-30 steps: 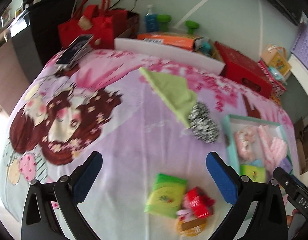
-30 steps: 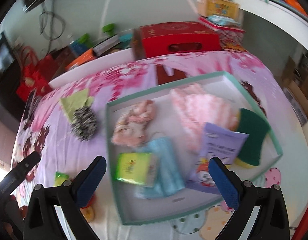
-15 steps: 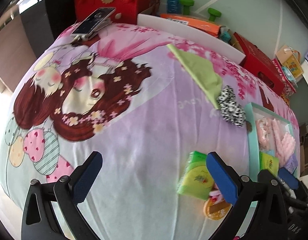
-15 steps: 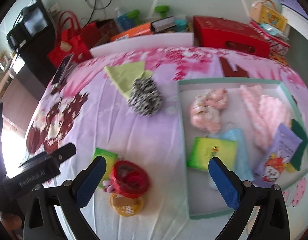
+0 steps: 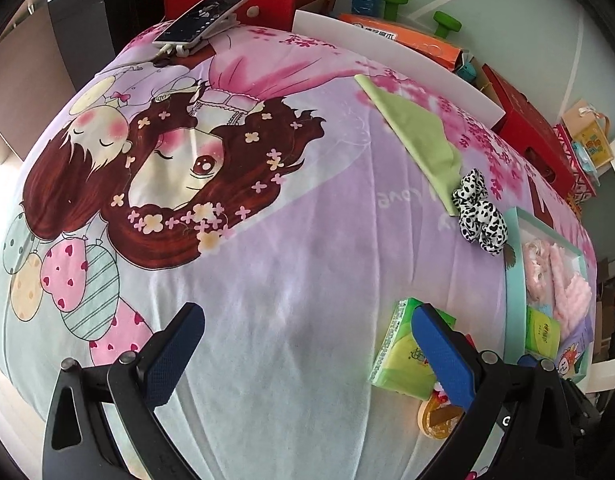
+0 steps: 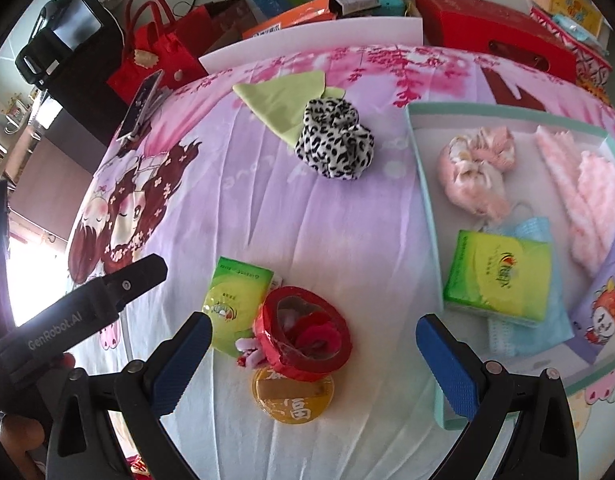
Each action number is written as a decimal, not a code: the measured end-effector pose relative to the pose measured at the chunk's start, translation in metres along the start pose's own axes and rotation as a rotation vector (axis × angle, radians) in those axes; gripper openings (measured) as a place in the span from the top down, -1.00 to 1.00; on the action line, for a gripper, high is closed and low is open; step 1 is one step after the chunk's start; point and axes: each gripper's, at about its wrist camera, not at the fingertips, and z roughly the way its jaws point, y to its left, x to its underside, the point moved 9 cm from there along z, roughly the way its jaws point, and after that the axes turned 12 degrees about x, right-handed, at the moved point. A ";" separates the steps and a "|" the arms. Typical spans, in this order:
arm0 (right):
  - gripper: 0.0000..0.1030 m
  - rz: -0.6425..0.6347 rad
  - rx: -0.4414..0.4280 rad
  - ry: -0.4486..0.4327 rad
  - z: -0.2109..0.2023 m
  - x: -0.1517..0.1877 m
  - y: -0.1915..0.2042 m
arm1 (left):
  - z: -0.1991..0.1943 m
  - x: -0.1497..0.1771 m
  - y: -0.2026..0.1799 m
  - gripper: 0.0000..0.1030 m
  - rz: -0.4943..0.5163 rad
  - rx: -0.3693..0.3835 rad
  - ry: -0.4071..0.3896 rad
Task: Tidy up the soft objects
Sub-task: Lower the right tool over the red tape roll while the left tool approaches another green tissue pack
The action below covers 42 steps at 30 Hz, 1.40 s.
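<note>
With both my right gripper [image 6: 313, 350] and left gripper [image 5: 307, 354] spread and empty, I judge the green tissue pack [image 6: 237, 304], near the bedspread's [image 6: 307, 224] front edge beside the teal tray [image 6: 417, 168], light, squashy, best pinched across its short sides.

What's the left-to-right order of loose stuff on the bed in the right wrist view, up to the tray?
Phone → green tissue pack → red tape roll → leopard scrunchie → tray. The green cloth and the yellow lid overlap others, so they are left out.
</note>
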 end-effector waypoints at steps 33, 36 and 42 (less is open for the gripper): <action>-0.36 0.076 -0.095 0.081 0.021 0.009 -0.001 | 0.040 0.012 -0.007 -1.00 -0.037 0.038 0.120; -0.29 0.069 -0.097 0.082 0.022 0.009 0.001 | 0.042 0.012 -0.010 -1.00 -0.034 0.039 0.121; -0.15 0.061 -0.087 0.075 0.024 0.008 0.001 | 0.044 0.011 -0.011 -1.00 -0.031 0.038 0.122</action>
